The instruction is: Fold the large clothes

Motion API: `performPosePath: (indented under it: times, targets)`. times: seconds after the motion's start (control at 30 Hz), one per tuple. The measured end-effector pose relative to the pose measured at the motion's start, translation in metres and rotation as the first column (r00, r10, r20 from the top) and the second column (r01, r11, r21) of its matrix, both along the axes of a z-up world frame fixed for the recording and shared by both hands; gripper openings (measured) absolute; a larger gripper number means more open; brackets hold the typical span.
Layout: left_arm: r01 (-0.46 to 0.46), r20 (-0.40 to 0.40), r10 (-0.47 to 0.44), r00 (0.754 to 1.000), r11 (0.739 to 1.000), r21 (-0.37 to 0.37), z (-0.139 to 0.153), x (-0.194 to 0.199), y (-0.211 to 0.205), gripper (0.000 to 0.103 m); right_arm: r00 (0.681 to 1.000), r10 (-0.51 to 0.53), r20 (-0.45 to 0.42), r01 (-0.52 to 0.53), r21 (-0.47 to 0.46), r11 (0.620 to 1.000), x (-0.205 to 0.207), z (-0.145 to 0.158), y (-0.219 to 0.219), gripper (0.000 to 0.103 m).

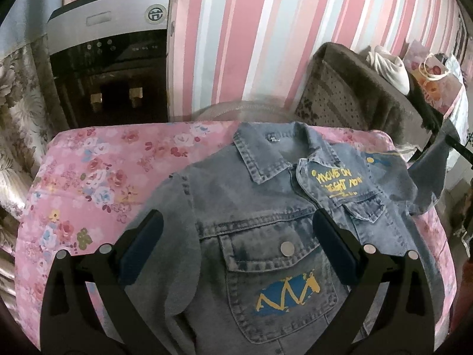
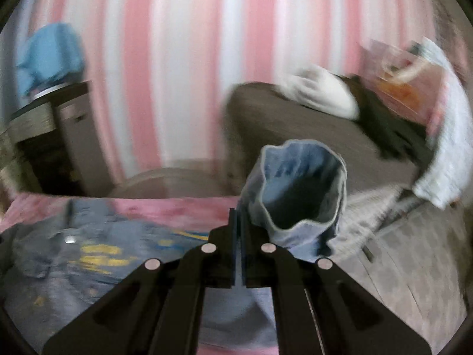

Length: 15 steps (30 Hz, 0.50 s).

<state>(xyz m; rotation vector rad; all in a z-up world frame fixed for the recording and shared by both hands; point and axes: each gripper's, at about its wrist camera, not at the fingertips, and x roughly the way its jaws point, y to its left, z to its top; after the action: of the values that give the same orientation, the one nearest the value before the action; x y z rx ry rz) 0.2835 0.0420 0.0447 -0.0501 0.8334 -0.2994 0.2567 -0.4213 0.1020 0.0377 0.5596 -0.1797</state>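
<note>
Faded blue denim jacket (image 1: pixel 266 207) lay beneath wide-open, empty left gripper (image 1: pixel 236 248); right gripper (image 2: pixel 239 236) pinched its sleeve cuff (image 2: pixel 298 189) beside the pads; thin bite might slip.

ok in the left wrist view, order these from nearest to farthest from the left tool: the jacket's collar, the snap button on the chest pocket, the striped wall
1. snap button, between the open fingers of the left tool, on the chest pocket.
2. collar, further up the denim jacket, toward the far edge of the floral cover.
3. striped wall, behind the bed, at the back.
</note>
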Motion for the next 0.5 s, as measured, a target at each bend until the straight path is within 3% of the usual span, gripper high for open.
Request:
performPosePath:
  times: [0.13,0.23,0.33,0.43,0.5]
  targets:
    - [-0.028,0.001,0.028,1.000,1.000,-0.004,0.001,0.002,0.007,0.100,0.985,0.173,-0.020,-0.173,-0.002,0.985,0.026,0.001,0.075,0.002]
    - [-0.050,-0.007,0.050,0.999,0.999,-0.011,-0.001,0.003,0.013,0.100,0.948,0.314,-0.048,-0.314,-0.006,0.949,0.046,-0.008,0.140,0.002]
    - [-0.068,-0.014,0.068,0.998,0.998,-0.004,-0.005,0.004,0.017,0.100,0.897,0.436,-0.070,-0.436,0.018,0.900,0.049,-0.021,0.197,0.002]
    - [-0.071,-0.029,0.071,0.997,0.997,0.003,-0.013,0.005,0.021,0.100,0.823,0.550,-0.142,-0.550,0.043,0.834,0.045,-0.054,0.255,0.001]
    - [-0.077,-0.043,0.078,0.996,0.997,0.008,-0.019,0.006,0.022,0.100,0.792,0.577,-0.197,-0.580,0.052,0.813,0.042,-0.078,0.277,0.002]
